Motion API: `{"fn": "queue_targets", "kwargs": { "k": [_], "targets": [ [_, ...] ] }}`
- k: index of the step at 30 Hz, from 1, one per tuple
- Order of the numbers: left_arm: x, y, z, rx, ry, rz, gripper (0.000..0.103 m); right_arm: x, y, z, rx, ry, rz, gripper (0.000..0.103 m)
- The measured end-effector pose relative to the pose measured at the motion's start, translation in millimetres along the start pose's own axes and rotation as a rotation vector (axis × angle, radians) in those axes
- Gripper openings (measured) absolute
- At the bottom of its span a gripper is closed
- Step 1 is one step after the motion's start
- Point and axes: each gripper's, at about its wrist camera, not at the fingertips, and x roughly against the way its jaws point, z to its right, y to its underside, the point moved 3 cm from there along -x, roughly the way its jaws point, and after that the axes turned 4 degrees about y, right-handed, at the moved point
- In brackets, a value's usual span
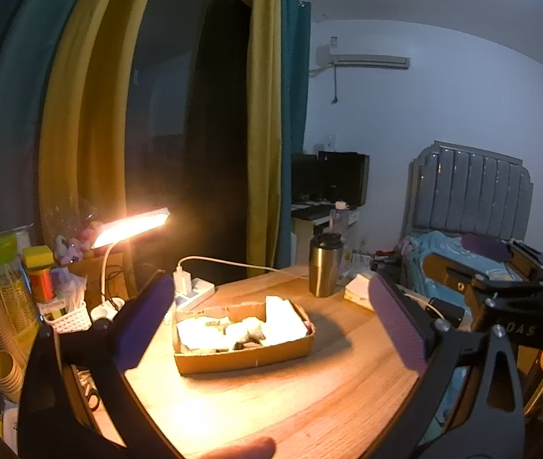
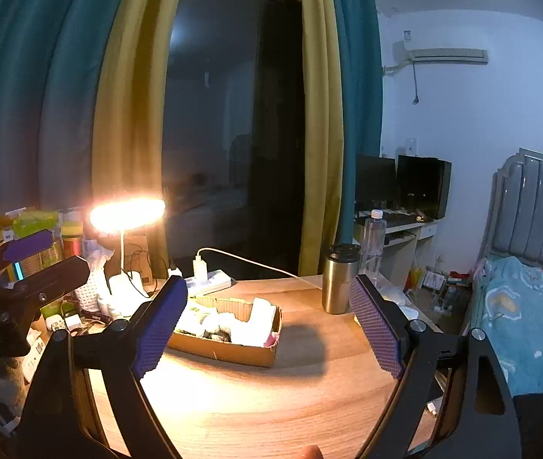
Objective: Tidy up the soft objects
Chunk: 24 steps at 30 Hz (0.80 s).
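A shallow cardboard box (image 1: 244,355) sits on the round wooden table (image 1: 271,401), holding several white and pale soft cloth items (image 1: 244,329). The box also shows in the right wrist view (image 2: 229,350), with the soft items (image 2: 229,325) inside. My left gripper (image 1: 271,317) is open and empty, held above the table in front of the box. My right gripper (image 2: 271,321) is open and empty, also hovering before the box. The right gripper shows at the right edge of the left wrist view (image 1: 474,267); the left gripper shows at the left of the right wrist view (image 2: 26,252).
A lit desk lamp (image 1: 134,225) stands left of the box. A steel tumbler (image 1: 325,264), a power strip (image 1: 195,290) with a charger cable, and a tissue pack (image 1: 359,287) sit behind. Clutter with paper cups (image 1: 0,306) crowds the left. A bed (image 2: 524,313) is at the right.
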Motion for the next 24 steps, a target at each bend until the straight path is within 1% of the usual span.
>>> {"fn": "queue_targets", "kwargs": {
  "k": [12,24],
  "targets": [
    [-2.4,-2.1,3.4,-0.015,0.012,0.001,0.102,1.3,0.3,-0.2,0.004,0.004,-0.004,0.089],
    [-1.2,-1.0,5.5,-0.009,0.011,0.001,0.102,0.1,2.3,2.2,0.003,0.013,-0.009,0.089]
  ]
}}
